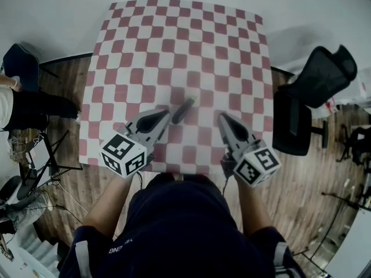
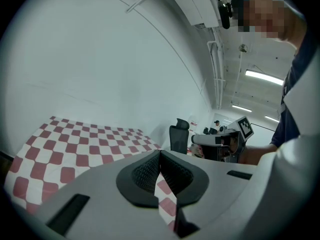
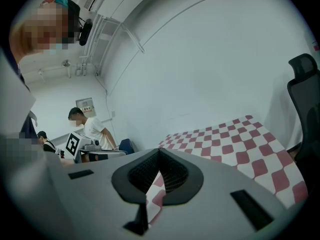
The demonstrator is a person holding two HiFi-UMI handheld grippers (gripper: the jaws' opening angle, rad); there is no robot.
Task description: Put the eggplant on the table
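Item: eggplant [image 1: 184,110], lying on checked surface [image 1: 232,51] between left tool [image 1: 164,115] and right tool [image 1: 224,118], both clenched empty. Placement apparently done; next, withdraw.

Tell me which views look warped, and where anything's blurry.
Head view: fisheye bows the checkered table's edges, and the eggplant looks slightly soft. Left gripper view: dark round vignette, and the wall seam arcs. Right gripper view: same vignette and arc.
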